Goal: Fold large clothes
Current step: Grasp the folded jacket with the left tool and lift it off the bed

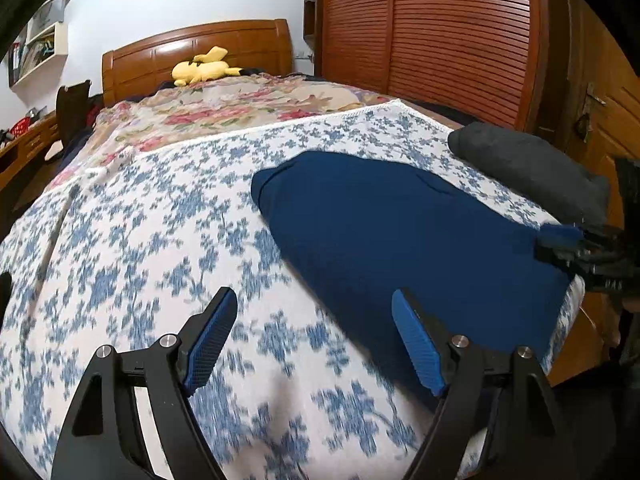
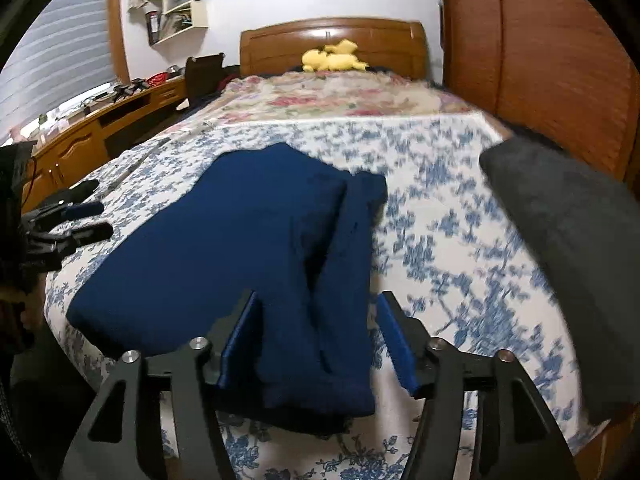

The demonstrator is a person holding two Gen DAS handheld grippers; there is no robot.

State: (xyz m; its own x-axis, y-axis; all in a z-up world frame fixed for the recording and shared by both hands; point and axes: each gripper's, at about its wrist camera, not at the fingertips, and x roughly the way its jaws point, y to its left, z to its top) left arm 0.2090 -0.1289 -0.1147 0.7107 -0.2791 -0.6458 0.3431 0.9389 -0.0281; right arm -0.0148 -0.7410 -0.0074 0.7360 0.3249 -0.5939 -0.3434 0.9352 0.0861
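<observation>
Two hand-held grippers hover over the bed (image 1: 160,208): the left hand-held gripper (image 1: 312,316) gapes wide, empty; the right hand-held gripper (image 2: 318,312) stands apart astride the folded navy garment (image 2: 224,240), pads clear, near the bed's near edge

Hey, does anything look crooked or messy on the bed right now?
Slightly. The folded blue garment has a narrow flap sticking out past its right edge, so that side isn't flush. The grey bundle beside it looks tidy.
</observation>
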